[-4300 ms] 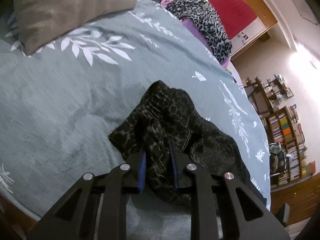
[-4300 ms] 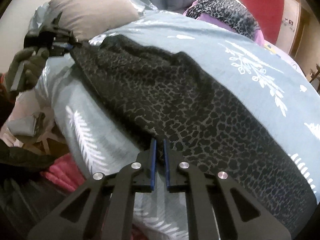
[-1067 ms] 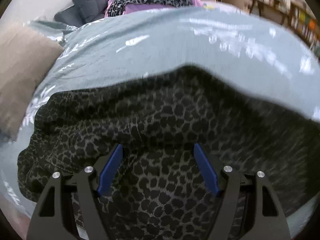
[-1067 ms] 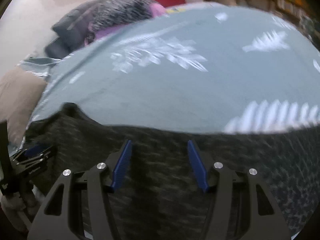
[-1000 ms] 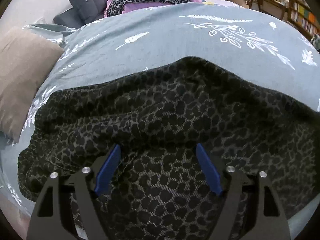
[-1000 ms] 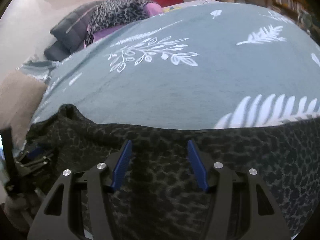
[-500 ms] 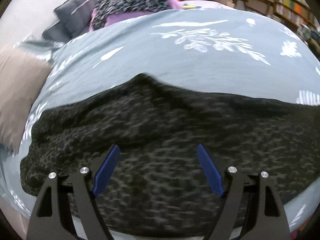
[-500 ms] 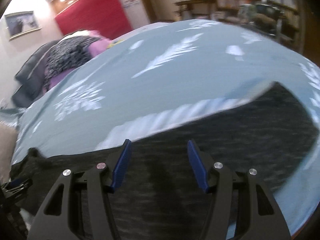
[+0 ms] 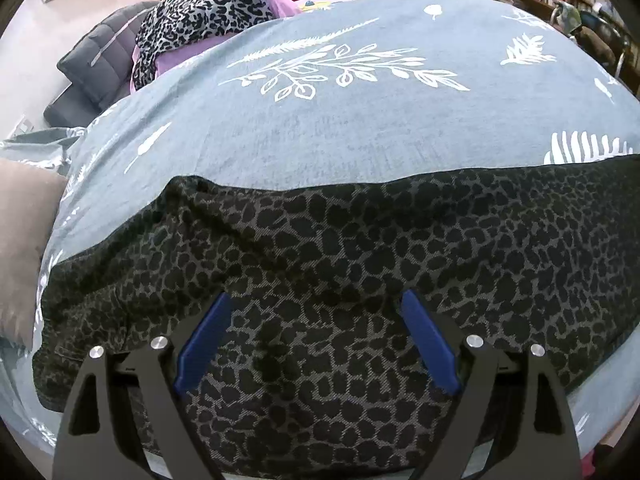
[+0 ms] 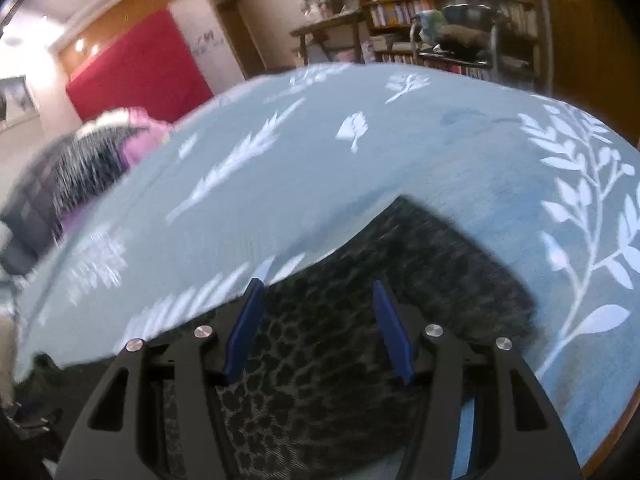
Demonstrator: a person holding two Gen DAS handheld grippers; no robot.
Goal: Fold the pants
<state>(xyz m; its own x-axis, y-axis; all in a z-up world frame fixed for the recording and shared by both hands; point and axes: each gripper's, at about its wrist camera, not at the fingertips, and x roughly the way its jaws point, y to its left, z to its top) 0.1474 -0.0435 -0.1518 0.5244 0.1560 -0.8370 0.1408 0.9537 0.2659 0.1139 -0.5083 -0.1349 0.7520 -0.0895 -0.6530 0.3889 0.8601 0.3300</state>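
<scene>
The dark leopard-print pants [image 9: 340, 248] lie flat along the near edge of a grey-blue bedspread with white leaves [image 9: 340, 120]. My left gripper [image 9: 314, 300] is open, its blue pads spread wide just above the pants' middle, holding nothing. In the right wrist view the pants [image 10: 420, 264] end in a squared leg hem at the right. My right gripper [image 10: 316, 286] is open over that leg end, empty. This view is blurred by motion.
A beige pillow [image 9: 20, 240] lies at the left. A leopard and purple garment pile [image 9: 208, 4] and a grey cushion [image 9: 100, 68] sit at the bed's far end. Bookshelves [image 10: 440, 8] and a chair stand beyond the bed. The bed's wooden edge [image 10: 616, 432] is at right.
Both grippers have let go of the pants, which now lie spread on the bed. My right gripper has swung right along the pants to the leg end; the left shifted slightly.
</scene>
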